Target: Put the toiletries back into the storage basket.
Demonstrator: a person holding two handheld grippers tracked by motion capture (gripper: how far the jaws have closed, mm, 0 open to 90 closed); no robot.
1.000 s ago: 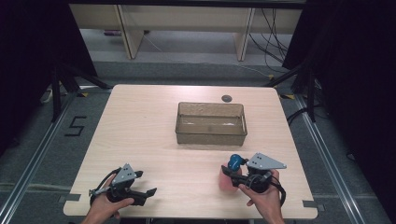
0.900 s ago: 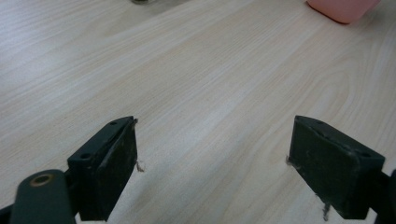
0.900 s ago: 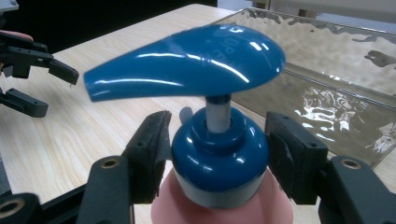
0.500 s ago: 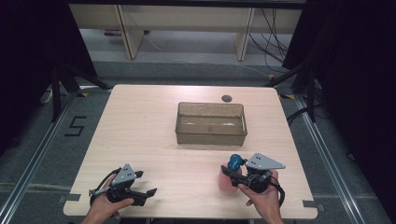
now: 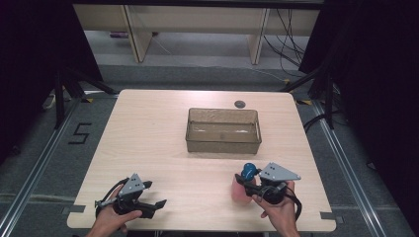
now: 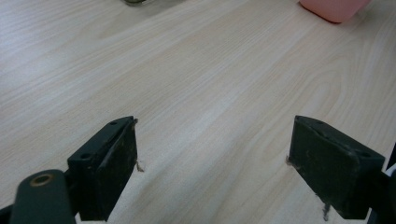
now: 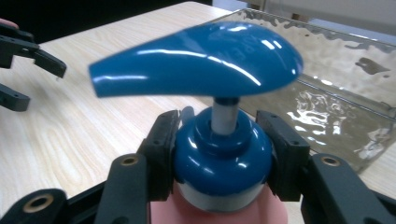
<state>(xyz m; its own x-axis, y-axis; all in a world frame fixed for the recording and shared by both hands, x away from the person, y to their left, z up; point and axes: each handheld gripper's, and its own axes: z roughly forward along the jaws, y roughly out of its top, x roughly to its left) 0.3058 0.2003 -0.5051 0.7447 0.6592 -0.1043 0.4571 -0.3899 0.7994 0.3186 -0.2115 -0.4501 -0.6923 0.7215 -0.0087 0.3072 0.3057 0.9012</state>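
1. The pump bottle point(image 7: 219, 154), pink in the body with a blue collar and a blue pump head, stands upright on the table point(image 5: 148, 138) at about five o'clock of its top, near the front edge.
2. The right gripper point(image 5: 250, 183) has its two black jaws closed on the bottle's blue collar, one on each side just under the pump head.
3. Compared with the earlier high views, almost nothing has moved: the bottle and the right gripper sit in the same spot. I judge the grasp is settled and the lift has not begun.
4. Raised lettering runs across the pump head; it seems to read "OPEN", though it is blurred and I cannot be sure.
5. The clear bin point(image 5: 223, 131) sits at twelve o'clock from the bottle, well apart and empty, a likely place for it.
6. The left gripper point(image 5: 157, 206) rests at seven o'clock on the table, jaws spread wide with nothing between them.
7. A floor marking point(image 5: 80, 133) at nine o'clock off the table reads "5".
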